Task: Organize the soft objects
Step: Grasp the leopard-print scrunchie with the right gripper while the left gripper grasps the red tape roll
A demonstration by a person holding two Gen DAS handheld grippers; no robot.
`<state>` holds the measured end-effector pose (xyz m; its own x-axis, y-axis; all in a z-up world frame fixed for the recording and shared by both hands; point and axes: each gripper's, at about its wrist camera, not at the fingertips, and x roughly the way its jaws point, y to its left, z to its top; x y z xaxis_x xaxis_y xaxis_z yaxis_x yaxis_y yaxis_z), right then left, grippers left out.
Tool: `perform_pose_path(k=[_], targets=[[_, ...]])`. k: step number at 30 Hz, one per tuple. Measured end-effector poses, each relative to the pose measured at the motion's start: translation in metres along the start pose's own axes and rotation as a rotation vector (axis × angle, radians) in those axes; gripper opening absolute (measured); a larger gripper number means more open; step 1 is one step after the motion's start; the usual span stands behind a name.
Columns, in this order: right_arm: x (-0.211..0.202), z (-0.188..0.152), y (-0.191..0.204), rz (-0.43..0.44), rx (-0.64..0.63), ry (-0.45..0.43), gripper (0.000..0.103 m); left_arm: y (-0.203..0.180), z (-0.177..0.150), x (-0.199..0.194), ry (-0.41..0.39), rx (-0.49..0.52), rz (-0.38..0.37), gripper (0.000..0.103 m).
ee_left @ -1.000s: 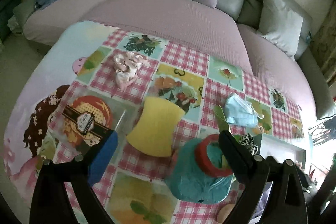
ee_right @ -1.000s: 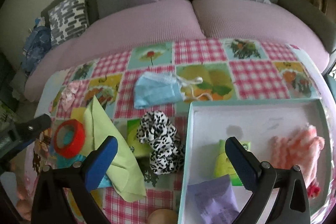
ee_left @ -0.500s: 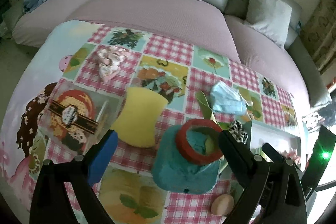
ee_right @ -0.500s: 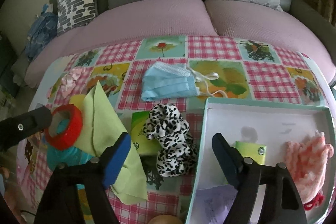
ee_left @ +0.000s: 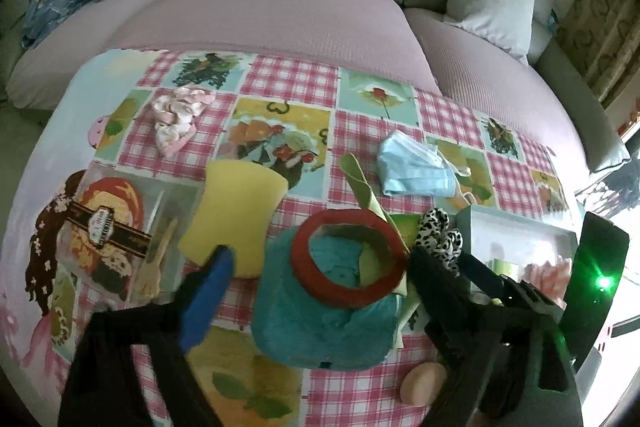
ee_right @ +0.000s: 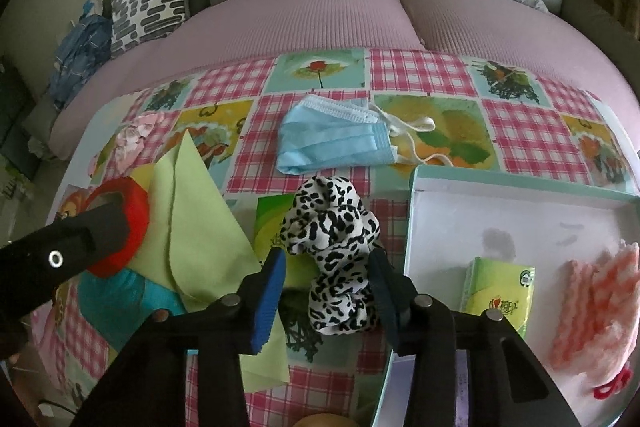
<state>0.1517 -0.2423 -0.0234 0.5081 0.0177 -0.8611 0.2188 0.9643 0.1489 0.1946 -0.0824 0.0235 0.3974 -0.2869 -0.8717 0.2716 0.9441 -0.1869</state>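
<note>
- Right wrist view: the right tool (ee_right: 328, 291) points steeply down at the counter (ee_right: 420, 71), and its jaws are closing around the leopard-print scrunchie (ee_right: 332, 239).
- The scrunchie's lower part lies between the blue pad on the left and the dark finger on the right. Both stand close against the fabric, but whether they already press it cannot be told.
- The scrunchie rests on the patchwork tablecloth, partly over a green tissue packet (ee_right: 274, 223), just left of the teal-rimmed box (ee_right: 412, 227).
- Inside the box lie a second green tissue packet (ee_right: 500, 287), a pink knitted piece (ee_right: 592, 299) and a lilac paper at the bottom edge.
- A light green cloth (ee_right: 192, 219) lies left of the scrunchie, and a blue face mask (ee_right: 332, 135) lies beyond it.
- Left wrist view: the left tool (ee_left: 316, 279) is fairly wide apart with its jaws closing, straddling the red tape ring (ee_left: 348, 259) that sits on a teal plush bundle (ee_left: 320, 323).
- The dark right finger is at the ring's right edge; the blue left pad stands off from the ring, over the near corner of a yellow sponge (ee_left: 236, 211). No squeeze on the ring shows.
- A pink scrunchie (ee_left: 176, 119) lies well away towards the counter's far left, and a beige egg-shaped thing (ee_left: 424, 383) sits near the front edge.
</note>
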Motion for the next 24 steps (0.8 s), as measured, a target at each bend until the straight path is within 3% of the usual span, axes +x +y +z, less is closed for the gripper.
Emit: perform_pose_path(k=[6,14,24], targets=[[0.003,-0.002,-0.003,0.003,0.007,0.001,0.038,-0.006,0.0,-0.003,-0.021,0.018,-0.011,0.06],[0.004,-0.002,-0.008,0.01,0.029,-0.002,0.02,-0.001,0.0,-0.005,-0.033,-0.004,-0.012,0.06],[-0.036,0.006,-0.015,0.047,0.072,-0.095,0.016,0.001,0.003,-0.028,-0.095,-0.006,0.004,0.06]])
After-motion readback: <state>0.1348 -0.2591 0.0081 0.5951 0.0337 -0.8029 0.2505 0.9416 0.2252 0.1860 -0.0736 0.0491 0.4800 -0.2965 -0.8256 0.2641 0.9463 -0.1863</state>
